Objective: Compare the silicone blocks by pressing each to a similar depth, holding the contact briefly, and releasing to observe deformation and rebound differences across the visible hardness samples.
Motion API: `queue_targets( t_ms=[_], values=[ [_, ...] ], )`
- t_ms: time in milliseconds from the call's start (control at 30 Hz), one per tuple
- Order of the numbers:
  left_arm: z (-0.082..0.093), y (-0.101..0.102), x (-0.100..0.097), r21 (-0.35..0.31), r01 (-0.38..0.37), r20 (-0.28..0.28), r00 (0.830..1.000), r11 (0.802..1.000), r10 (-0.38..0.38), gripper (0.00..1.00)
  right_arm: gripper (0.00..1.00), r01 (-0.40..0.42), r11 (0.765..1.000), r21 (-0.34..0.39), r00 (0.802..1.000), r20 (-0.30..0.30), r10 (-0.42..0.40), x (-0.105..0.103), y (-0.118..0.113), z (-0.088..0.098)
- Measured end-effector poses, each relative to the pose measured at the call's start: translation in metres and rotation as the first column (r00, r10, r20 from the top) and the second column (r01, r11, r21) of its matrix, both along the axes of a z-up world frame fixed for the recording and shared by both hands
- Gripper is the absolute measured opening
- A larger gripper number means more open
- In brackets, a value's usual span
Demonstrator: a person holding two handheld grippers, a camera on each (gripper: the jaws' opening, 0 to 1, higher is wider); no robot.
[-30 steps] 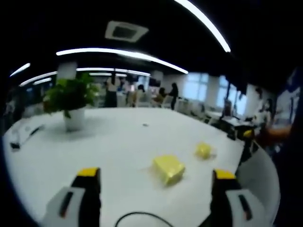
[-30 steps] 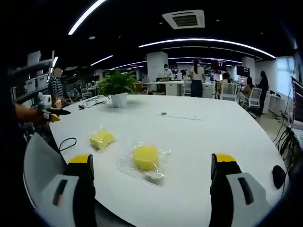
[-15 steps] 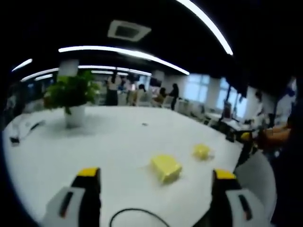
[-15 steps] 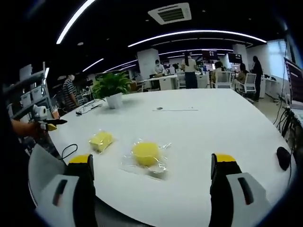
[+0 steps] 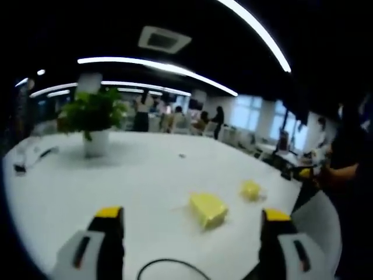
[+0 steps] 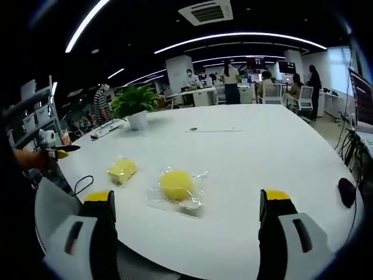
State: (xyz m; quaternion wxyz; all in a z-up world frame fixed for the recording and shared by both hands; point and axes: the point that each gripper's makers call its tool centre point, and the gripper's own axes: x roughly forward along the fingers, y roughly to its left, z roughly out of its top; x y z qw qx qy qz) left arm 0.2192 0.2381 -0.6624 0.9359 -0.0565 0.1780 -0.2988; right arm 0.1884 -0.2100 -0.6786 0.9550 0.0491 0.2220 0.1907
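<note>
Two yellow silicone blocks lie on the white table (image 6: pixel 250 157). The squarish block (image 5: pixel 208 210) (image 6: pixel 122 169) rests bare near a black cable. The round block (image 6: pixel 176 184) (image 5: pixel 250 189) sits in clear wrap. My left gripper (image 5: pixel 192 214) is open, hanging short of the squarish block with nothing between its jaws. My right gripper (image 6: pixel 187 196) is open too, just short of the round block. Each gripper appears in the other's view, held in a hand: the right gripper (image 5: pixel 306 172) and the left gripper (image 6: pixel 61 151). Both stay off the table's edge.
A potted plant (image 5: pixel 93 125) (image 6: pixel 135 108) stands at the far side of the table. A black cable (image 5: pixel 169 268) (image 6: pixel 81 178) loops at the near edge. A dark object (image 6: pixel 345 192) lies at the right edge. A white chair back (image 6: pixel 49 204) is close by. People stand in the background.
Both views have shifted slightly with the hands. The blocks have not moved and both grippers remain open. A person in the background has walked along the left.
</note>
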Motion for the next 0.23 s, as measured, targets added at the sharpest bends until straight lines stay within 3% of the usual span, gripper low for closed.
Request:
queue_targets(
  t_ms=[67,133,200,233],
  values=[
    [-0.0006,-0.0008,0.0013,-0.017,-0.002,-0.006,1.000,1.000,0.002,1.00,0.96,-0.011,1.000,-0.009,1.000,0.007,0.011,-0.0016,0.0009,-0.0011],
    [-0.0011,-0.0013,0.0017,-0.083,-0.032,-0.059,0.998,0.996,0.027,1.00,0.97,-0.025,1.000,0.003,1.000,0.007,0.025,-0.0029,0.0041,-0.0008],
    [0.0006,0.0039,0.0047,-0.066,-0.034,-0.020,0.999,0.997,0.033,1.00,0.97,-0.027,0.999,0.025,1.000,0.007,0.027,-0.0025,0.0057,-0.0006],
    [-0.0014,0.0056,0.0050,-0.050,-0.030,-0.018,0.999,0.998,0.030,1.00,0.97,-0.045,0.998,0.032,0.998,0.054,0.043,-0.0003,0.0092,0.0052]
  ],
)
